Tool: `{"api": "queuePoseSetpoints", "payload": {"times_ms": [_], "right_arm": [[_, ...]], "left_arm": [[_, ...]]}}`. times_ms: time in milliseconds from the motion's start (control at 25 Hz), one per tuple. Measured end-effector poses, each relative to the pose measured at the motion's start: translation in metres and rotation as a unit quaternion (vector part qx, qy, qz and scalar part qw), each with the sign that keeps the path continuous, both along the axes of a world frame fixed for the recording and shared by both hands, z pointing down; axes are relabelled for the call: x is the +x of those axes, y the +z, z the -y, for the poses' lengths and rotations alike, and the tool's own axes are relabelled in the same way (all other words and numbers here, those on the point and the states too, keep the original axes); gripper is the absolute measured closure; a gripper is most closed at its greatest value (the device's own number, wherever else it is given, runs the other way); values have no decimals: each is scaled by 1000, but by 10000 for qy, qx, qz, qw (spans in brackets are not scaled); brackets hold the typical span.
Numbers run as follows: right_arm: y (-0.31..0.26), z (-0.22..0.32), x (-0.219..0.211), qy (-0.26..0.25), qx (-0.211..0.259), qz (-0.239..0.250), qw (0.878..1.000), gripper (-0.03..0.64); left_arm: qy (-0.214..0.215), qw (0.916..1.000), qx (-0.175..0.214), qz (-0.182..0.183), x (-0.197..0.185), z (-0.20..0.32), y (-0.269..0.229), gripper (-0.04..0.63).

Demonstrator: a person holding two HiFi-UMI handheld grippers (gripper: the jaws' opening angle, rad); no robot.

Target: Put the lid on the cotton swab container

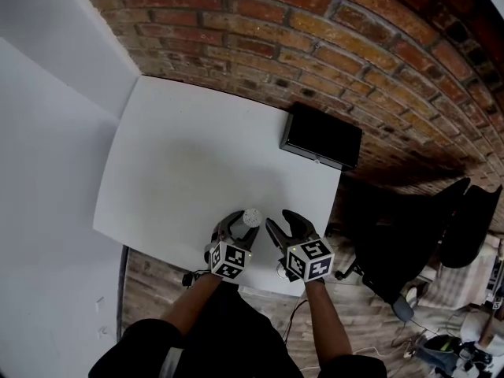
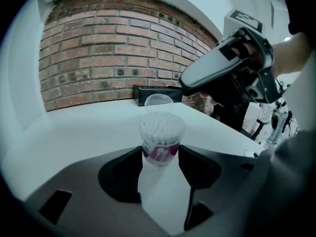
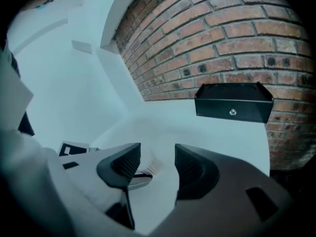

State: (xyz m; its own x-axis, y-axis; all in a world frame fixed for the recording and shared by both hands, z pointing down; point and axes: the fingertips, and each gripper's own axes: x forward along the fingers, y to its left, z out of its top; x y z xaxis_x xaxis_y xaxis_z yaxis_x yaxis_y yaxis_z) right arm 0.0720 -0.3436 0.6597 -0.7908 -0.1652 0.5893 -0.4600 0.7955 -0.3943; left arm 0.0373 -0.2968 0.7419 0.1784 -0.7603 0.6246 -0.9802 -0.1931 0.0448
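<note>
The cotton swab container (image 2: 160,139) is a small clear tub packed with white swabs, with a purple label. It stands near the table's front edge (image 1: 251,216). My left gripper (image 1: 239,225) has a jaw against each side of it, shut on it. A clear round lid (image 2: 159,101) shows just behind the tub's top; I cannot tell whether it touches the tub. My right gripper (image 1: 281,225) hovers close on the tub's right, and in the left gripper view it hangs above and to the right (image 2: 232,73). Its jaws (image 3: 158,157) stand open with nothing gripped.
A white table (image 1: 189,164) stands against a brick wall. A black box (image 1: 321,136) sits at the table's back right corner. Beyond the table's right edge are a black office chair (image 1: 409,235) and wooden floor.
</note>
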Motion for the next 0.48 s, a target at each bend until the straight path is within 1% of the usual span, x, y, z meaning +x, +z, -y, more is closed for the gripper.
{"api": "queuePoseSetpoints", "payload": {"times_ms": [160,320,480], "right_arm": [[7,8,-1,-3,-227,84,9997,405],[15,15,1,108,-517,229,9983,397],[23,18,-1,171,-822,378,9958,388]], "left_arm": [[370,9993,-24,-18,3,-2,0,354],[820,9966,-78,-60,4,-4,0,354],[1179,9930,-107,28,4,-6,0,356]]}}
